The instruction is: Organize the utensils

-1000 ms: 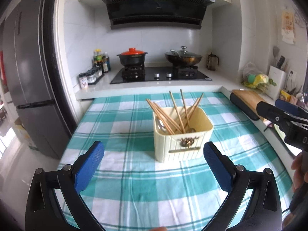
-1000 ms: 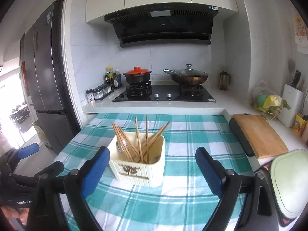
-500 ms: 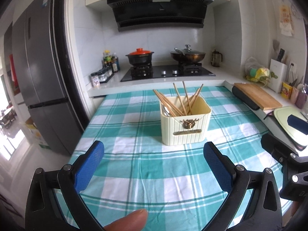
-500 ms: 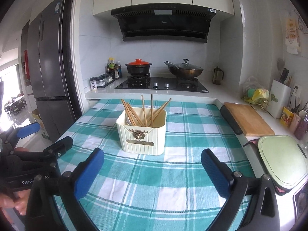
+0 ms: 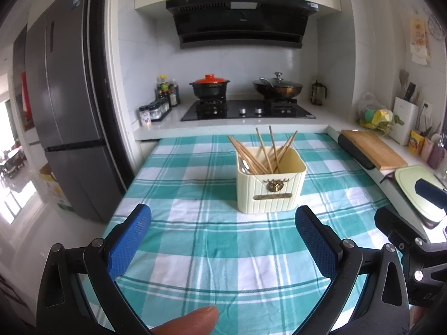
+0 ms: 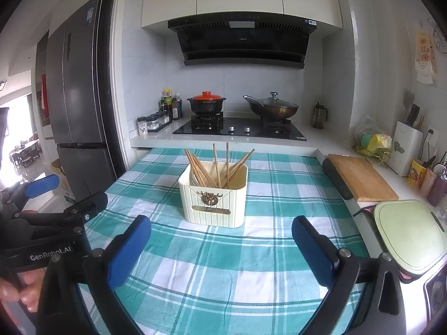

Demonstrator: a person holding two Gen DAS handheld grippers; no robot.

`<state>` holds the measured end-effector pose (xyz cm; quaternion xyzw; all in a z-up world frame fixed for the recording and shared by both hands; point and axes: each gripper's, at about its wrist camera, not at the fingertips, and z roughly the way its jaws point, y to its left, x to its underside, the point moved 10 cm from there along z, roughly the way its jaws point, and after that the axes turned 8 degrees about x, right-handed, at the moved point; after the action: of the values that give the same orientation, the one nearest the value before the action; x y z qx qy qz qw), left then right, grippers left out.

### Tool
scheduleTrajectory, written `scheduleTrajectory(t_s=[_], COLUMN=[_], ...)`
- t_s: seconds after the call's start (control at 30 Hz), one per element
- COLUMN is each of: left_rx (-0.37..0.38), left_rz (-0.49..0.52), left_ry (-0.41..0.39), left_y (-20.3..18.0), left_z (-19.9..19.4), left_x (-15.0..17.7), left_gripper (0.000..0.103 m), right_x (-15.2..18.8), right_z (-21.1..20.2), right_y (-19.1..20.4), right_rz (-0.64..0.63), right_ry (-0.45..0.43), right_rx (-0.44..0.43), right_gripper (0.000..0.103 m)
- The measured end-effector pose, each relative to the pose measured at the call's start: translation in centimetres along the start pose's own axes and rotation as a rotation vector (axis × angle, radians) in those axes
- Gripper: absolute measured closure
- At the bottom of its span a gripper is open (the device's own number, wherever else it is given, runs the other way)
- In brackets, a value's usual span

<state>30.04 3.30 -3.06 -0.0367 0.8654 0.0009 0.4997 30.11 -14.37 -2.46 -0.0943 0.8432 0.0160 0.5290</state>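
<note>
A cream utensil box (image 6: 213,199) stands on the teal checked cloth (image 6: 223,265), wooden chopsticks (image 6: 216,166) fanning out of it; nearer than the box, the right gripper (image 6: 222,247) has just been opening, jaws wide, nothing between; left of the box hangs the left gripper (image 6: 56,192); right of it lies a wooden cutting board (image 6: 360,177).

Soft daylight from the blown-out left side, sharp centre, fisheye bending and dark vignetted corners.

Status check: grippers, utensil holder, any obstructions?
Left gripper open, empty. Right gripper open, empty, jaws just widened. Cream holder upright on checked cloth, chopsticks inside. Path to holder clear.
</note>
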Motion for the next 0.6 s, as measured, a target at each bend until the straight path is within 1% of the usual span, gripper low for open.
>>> scheduleTrajectory(t_s=[0.23,0.6], left_rx=[-0.018,-0.009], left_rz=[-0.004,-0.005], left_ry=[0.009,0.017], left_y=[0.4,0.3], left_z=[0.1,0.4], left_x=[0.2,0.4], left_gripper=[0.0,0.001], right_x=[0.1,0.2], right_z=[-0.2,-0.2], right_y=[0.7,1.2], right_rz=[-0.019,-0.032], right_ry=[0.001,0.005], right_rx=[-0.004,-0.008], right_gripper=[0.001,0.001])
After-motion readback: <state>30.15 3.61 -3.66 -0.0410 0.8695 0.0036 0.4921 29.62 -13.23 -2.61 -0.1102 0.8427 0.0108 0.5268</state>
